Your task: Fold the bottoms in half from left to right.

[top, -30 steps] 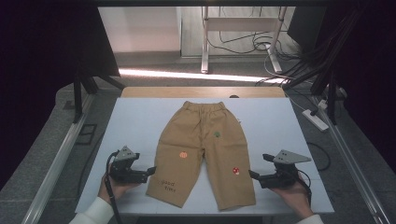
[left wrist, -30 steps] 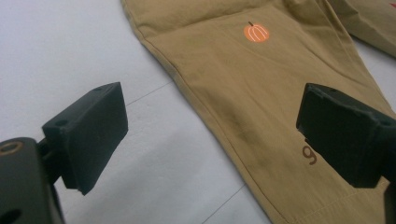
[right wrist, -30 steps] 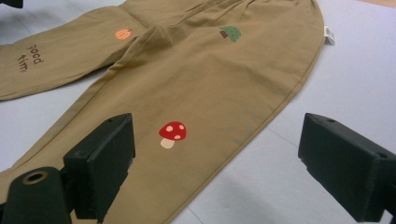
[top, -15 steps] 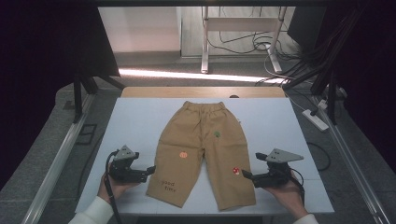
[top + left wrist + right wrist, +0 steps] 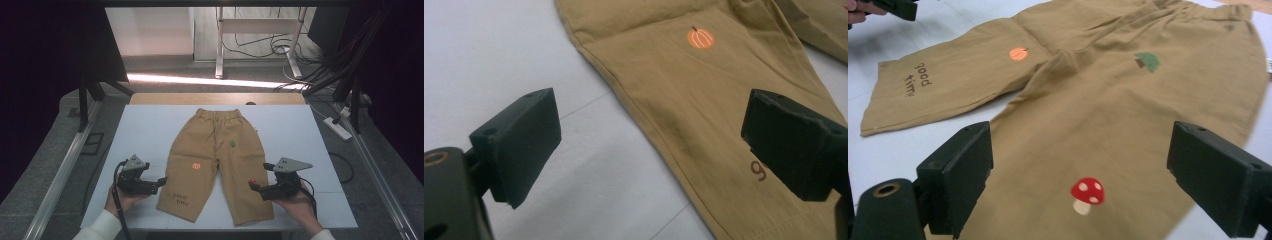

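Change, right gripper [image 5: 256,187]: it has moved in from the right edge of the trousers; its jaw tips now sit over the lower part of the right leg, where a second ago they were just outside the outer seam.
Change, left gripper [image 5: 159,182]: about the same place as before, just beside the outer edge of the left leg.
Change, trousers [image 5: 220,150]: lying as they did, no shift to be seen.
Left gripper state: jaws spread wide, holding nothing; in the left gripper view one jaw hangs over the bare table [image 5: 484,55] and the other over the leg's cloth near the brown lettering.
Right gripper state: jaws spread wide, nothing between them; in the right gripper view both hover above the leg with the mushroom print [image 5: 1087,195] between them.
Where the trousers are: flat on the middle of the white table [image 5: 140,130], waistband far from the person, both leg ends toward the near edge.
Count: one pair of trousers, two grippers, two hands.
Count, prints: pumpkin [image 5: 700,37], tree [image 5: 1147,61], mushroom, one each; one patch of lettering [image 5: 917,79].
Material: tan woven cloth, soft creases at the crotch, gathered elastic waistband, stitched hems.
Jaws: black, blocky, matte pads.
Table: smooth pale surface with thin seam lines.
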The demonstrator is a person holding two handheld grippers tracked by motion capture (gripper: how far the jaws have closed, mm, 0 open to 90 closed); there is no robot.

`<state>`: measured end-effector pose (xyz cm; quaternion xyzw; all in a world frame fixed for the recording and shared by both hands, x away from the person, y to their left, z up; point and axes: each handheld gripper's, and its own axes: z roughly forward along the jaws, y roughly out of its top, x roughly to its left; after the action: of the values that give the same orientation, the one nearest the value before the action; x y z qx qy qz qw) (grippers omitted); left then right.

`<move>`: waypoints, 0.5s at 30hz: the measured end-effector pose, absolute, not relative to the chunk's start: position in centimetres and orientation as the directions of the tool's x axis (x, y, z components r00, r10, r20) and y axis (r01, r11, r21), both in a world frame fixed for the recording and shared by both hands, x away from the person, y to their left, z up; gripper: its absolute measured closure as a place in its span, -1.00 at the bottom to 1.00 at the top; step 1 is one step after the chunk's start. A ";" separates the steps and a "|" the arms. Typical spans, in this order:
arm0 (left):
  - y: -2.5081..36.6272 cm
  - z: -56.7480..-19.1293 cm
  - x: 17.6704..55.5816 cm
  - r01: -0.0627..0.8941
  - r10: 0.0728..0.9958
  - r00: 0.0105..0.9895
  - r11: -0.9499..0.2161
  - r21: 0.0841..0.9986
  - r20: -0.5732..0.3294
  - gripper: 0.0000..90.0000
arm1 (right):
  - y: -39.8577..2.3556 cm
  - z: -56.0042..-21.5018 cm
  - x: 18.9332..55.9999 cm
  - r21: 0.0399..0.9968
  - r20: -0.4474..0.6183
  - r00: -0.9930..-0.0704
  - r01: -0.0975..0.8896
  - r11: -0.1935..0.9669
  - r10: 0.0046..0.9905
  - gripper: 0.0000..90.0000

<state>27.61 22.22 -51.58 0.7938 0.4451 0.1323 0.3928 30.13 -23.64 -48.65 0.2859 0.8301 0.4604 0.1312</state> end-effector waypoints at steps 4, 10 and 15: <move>22.3 -51.5 27.7 0.604 0.813 0.565 -0.289 0.743 -0.143 -0.80 | -22.5 -48.6 30.2 0.837 0.053 -0.815 0.351 0.419 0.577 -0.73; 22.3 -51.4 27.7 0.601 0.812 0.566 -0.291 0.745 -0.140 -0.80 | -20.4 -48.4 30.4 0.837 0.047 -0.842 0.327 0.440 0.537 -0.67; 22.3 -51.4 27.7 0.600 0.811 0.568 -0.291 0.745 -0.141 -0.80 | -18.5 -48.7 30.5 0.826 0.046 -0.863 0.316 0.467 0.503 -0.67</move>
<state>27.70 22.33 -51.36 0.7924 0.4451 0.1334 0.3953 30.54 -18.46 -48.68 0.2406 0.8504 0.4567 0.1023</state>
